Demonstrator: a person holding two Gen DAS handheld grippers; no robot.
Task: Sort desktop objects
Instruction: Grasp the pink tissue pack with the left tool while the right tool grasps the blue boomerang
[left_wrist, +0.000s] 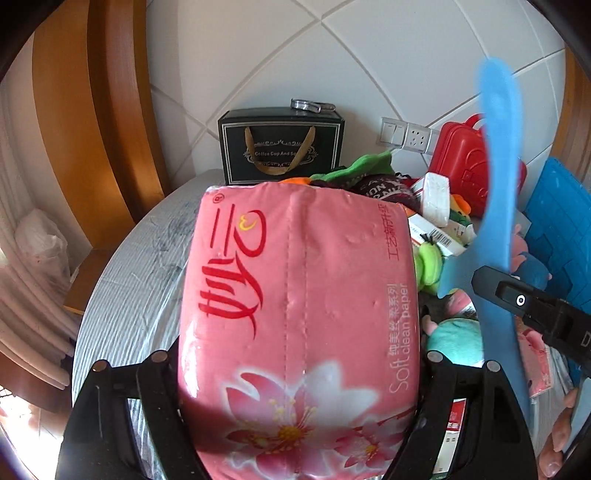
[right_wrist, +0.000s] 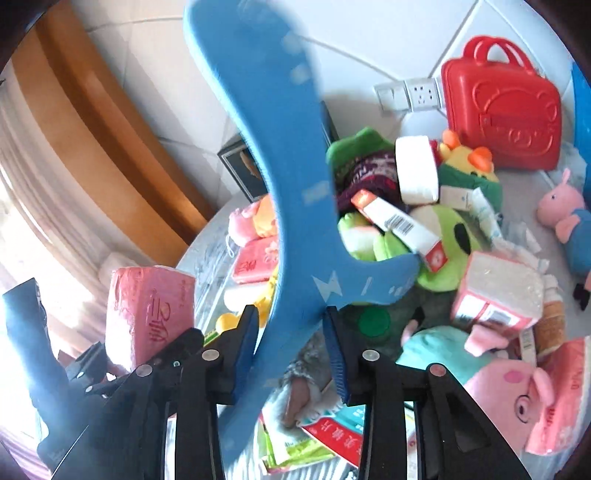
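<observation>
Left gripper (left_wrist: 299, 363): its 2 black jaws pinch a pink tissue pack (left_wrist: 299, 314) by its 2 long sides, the pack raised clear of the table (left_wrist: 129, 295). The wrapper is glossy soft film, dimpled, with a pressed seam down the middle. It carries large red Chinese characters, a ® mark, the words "Soft clean paper" in pale lettering along 1 side, and printed pink blossoms at the near end.

Right gripper (right_wrist: 291, 347): blue ribbed pads (right_wrist: 245, 347) are closed on a blue boomerang-shaped toy (right_wrist: 269, 155), gripped near its bend. The toy is flat, matte, apparently foam or plastic, with pale dashes and a lightning mark; it is lifted above the clutter. From the left wrist view the same toy (left_wrist: 496, 166) stands upright beside the pack.

Table: round, pale grey, with a streaked, wrapped-looking surface. At its far edge against the white panelled wall stands a black gift box (left_wrist: 282, 146) with silver border, a gold ribbon handle and the partly covered legend "Coffee Cup And S…". A red moulded plastic case (right_wrist: 502, 107) with 2 handles and an embossed cartoon face stands at the far right edge, below a wall switch and socket (right_wrist: 410, 94).

Between them lies a heap of plush toys (right_wrist: 439, 236), green and pink, with a white carton bearing a barcode (right_wrist: 400, 225) on top. A second pink tissue pack (right_wrist: 255, 258) lies flat near the left edge.
</observation>
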